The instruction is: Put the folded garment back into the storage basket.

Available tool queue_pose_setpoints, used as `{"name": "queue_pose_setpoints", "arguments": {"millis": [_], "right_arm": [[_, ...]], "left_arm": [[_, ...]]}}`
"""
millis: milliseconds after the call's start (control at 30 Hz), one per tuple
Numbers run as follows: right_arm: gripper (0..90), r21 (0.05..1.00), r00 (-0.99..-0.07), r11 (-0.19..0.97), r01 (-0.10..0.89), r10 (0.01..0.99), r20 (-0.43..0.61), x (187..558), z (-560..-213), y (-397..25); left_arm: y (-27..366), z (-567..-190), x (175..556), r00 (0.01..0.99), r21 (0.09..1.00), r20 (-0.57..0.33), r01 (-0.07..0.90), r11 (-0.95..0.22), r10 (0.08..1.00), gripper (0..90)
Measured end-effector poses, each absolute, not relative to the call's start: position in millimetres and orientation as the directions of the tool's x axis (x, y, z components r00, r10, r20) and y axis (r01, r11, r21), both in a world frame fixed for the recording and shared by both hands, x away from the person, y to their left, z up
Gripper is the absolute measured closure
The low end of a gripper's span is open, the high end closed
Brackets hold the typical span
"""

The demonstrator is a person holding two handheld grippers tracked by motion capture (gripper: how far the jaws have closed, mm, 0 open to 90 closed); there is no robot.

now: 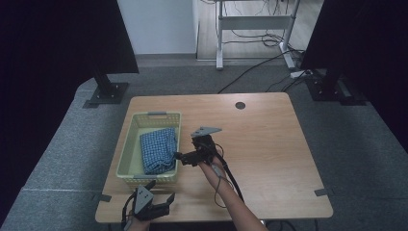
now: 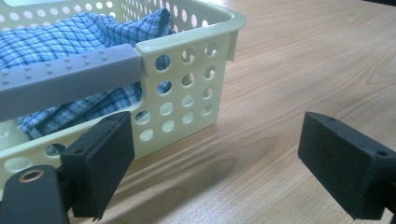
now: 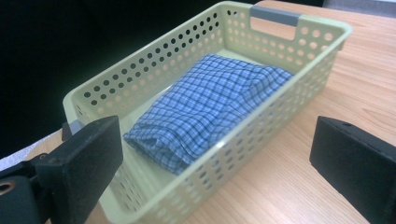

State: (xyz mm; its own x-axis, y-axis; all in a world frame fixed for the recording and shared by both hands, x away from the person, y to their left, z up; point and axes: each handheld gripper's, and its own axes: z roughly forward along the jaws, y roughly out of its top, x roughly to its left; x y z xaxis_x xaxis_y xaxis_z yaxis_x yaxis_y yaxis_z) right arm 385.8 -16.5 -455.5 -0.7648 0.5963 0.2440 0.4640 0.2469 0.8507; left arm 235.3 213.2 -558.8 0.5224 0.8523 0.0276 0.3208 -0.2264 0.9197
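A pale green perforated basket stands on the left half of the wooden table. Folded inside it lies a blue checked cloth. My right gripper hovers just off the basket's right wall, open, with nothing between its jaws. In the right gripper view the right gripper looks over the basket at the cloth. Near the table's front edge my left gripper is open and empty. In the left gripper view the left gripper faces the basket's near corner, its grey handle and the cloth.
A round cable hole sits near the table's far edge. Dark panels on stands flank the table at left and right. Cables trail over the floor behind, below a white desk frame.
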Motion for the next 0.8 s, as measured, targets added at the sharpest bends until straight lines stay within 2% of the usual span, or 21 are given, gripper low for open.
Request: {"name": "queue_pose_setpoints", "arguments": {"millis": [800], "right_arm": [[2.1,0.875,-0.74,0.217,0.434,0.639,0.209,349,-446,-107]], "left_arm": [[212,-559,235,0.515,0.918,0.031,0.324,-0.229,0.857,10.9]]}}
